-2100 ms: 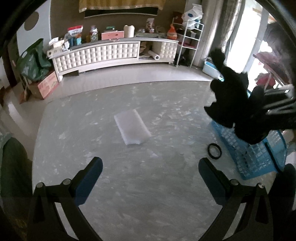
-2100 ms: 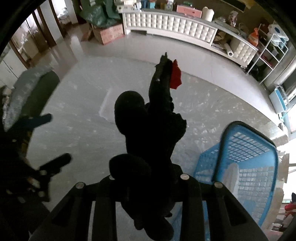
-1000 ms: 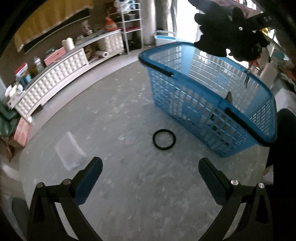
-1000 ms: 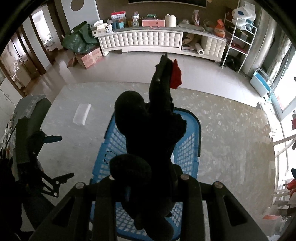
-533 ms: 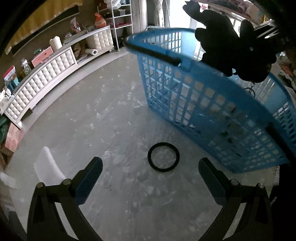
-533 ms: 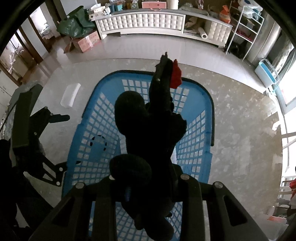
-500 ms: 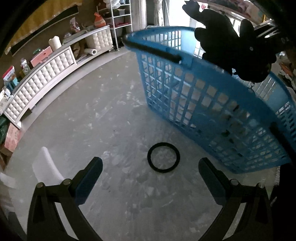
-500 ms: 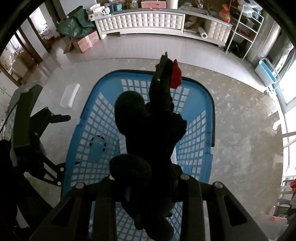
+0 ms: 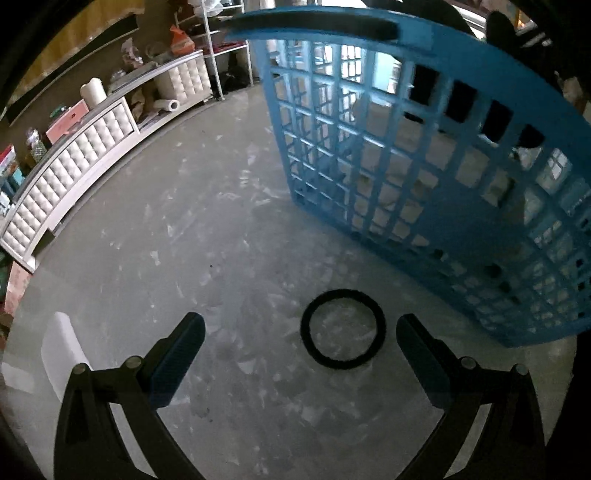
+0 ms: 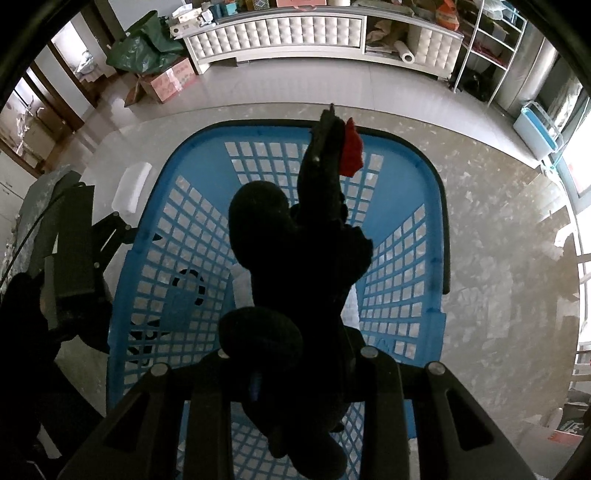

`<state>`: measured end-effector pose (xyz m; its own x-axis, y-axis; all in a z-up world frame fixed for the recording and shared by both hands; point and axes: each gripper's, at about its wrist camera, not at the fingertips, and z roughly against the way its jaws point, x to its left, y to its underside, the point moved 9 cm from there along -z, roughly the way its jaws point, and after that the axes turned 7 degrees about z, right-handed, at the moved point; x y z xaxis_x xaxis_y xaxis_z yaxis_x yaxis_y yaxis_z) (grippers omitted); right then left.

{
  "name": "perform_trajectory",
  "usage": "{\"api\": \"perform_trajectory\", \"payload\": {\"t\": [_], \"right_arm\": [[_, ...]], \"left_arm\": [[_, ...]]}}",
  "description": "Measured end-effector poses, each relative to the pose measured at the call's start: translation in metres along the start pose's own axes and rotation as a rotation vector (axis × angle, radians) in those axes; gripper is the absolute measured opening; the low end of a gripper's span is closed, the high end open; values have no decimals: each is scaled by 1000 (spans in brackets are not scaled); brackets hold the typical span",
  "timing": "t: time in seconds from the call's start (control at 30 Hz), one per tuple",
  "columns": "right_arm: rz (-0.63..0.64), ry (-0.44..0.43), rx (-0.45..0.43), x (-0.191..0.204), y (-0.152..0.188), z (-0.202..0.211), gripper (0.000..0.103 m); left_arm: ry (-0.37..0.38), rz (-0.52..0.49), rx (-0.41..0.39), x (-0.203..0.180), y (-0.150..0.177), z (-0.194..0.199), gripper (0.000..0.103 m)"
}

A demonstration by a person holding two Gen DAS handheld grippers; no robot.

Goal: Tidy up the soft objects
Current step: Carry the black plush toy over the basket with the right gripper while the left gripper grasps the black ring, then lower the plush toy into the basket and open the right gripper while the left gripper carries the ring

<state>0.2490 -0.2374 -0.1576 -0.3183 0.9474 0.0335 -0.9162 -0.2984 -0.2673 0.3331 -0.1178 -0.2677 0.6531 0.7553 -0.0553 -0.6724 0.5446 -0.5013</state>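
My right gripper (image 10: 295, 373) is shut on a black plush toy (image 10: 306, 266) with a red tag (image 10: 351, 149) and holds it directly over the open blue mesh basket (image 10: 439, 221). My left gripper (image 9: 301, 343) is open and empty, low over the grey marble table. A black hair ring (image 9: 342, 329) lies on the table between its fingertips, nearer the right finger. The basket's side wall (image 9: 424, 177) rises just behind the ring. The toy shows dark through the basket mesh (image 9: 495, 118). The ring also shows through the basket wall in the right wrist view (image 10: 188, 288).
A white soft pack (image 9: 61, 354) lies on the table at the left, also visible beside the basket (image 10: 133, 186). A white tufted sideboard (image 10: 280, 31) with clutter, a cardboard box (image 10: 162, 83) and a wire shelf rack (image 10: 491, 48) stand across the floor beyond the table.
My left gripper has dropped closer to the hair ring and the basket wall. My right gripper has come lower over the basket with the plush toy still held.
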Motion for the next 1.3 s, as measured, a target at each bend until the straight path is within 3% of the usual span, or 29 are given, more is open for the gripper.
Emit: {"api": "perform_trajectory", "payload": {"t": [0.17, 0.43, 0.5, 0.57, 0.7, 0.83, 1.1, 1.3], "right_arm": [[-7, 8, -1, -3, -1, -1, 28], [-19, -1, -10, -3, -2, -1, 28], [-20, -5, -8, -4, -1, -2, 28], [-23, -8, -8, -5, 0, -3, 28], [-21, -16, -7, -6, -1, -3, 28], [-4, -11, 6, 0, -4, -8, 28], [12, -27, 92, 7, -7, -38, 28], [9, -33, 136, 7, -7, -53, 30]], "left_arm": [[-6, -27, 33, -2, 6, -10, 101], [34, -10, 12, -4, 5, -5, 66], [37, -9, 6, -5, 6, 0, 49], [39, -8, 6, -6, 7, 1, 38], [44, 8, 15, -7, 8, 6, 27], [41, 25, 9, -6, 10, 16, 26], [57, 79, -78, 0, 2, 62, 26], [-2, 98, -68, 8, -3, 83, 26]]}}
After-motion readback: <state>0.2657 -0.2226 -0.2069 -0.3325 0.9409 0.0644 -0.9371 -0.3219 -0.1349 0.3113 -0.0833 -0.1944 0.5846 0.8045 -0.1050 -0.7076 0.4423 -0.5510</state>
